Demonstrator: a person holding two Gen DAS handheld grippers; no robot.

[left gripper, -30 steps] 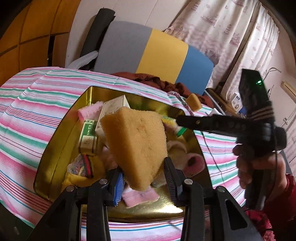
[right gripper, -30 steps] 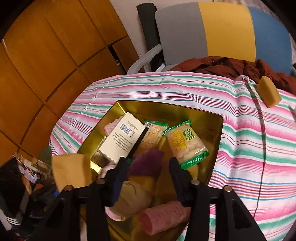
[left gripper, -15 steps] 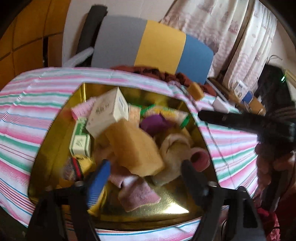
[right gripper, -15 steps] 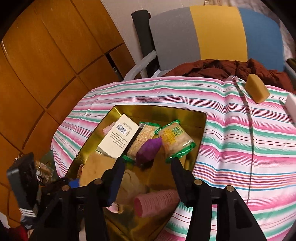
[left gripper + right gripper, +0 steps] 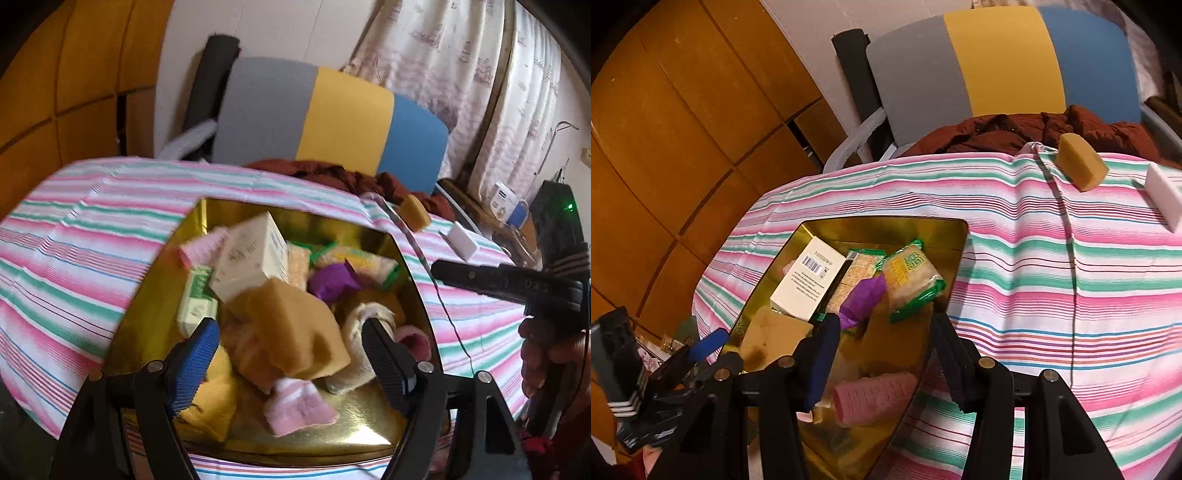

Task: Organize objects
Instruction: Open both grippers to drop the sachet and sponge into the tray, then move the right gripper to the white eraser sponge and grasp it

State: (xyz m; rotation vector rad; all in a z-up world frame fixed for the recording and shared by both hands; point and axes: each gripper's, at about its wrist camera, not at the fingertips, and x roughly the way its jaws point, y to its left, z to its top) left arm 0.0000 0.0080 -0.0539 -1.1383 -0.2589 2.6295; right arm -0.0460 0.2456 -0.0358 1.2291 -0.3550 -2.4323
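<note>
Currently, left gripper (image 5: 288, 354) is seen with jaws opening, nothing pinched, over the gold tray (image 5: 155, 295), where the yellow sponge (image 5: 295, 332) is left lying on the pile, while right gripper (image 5: 886, 354), part-spread and empty, is held at the tray's right edge.

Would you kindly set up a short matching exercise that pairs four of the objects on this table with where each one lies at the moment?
Things:
1. cream box
2. white block
3. large yellow sponge
4. small yellow sponge

Places:
A. on the striped cloth, beside the small sponge
B. in the gold tray, between the open left gripper's fingers
C. in the gold tray, leaning on other items
D. on the striped cloth, by the far table edge

Pairs: 1-C, 2-A, 3-B, 4-D
</note>
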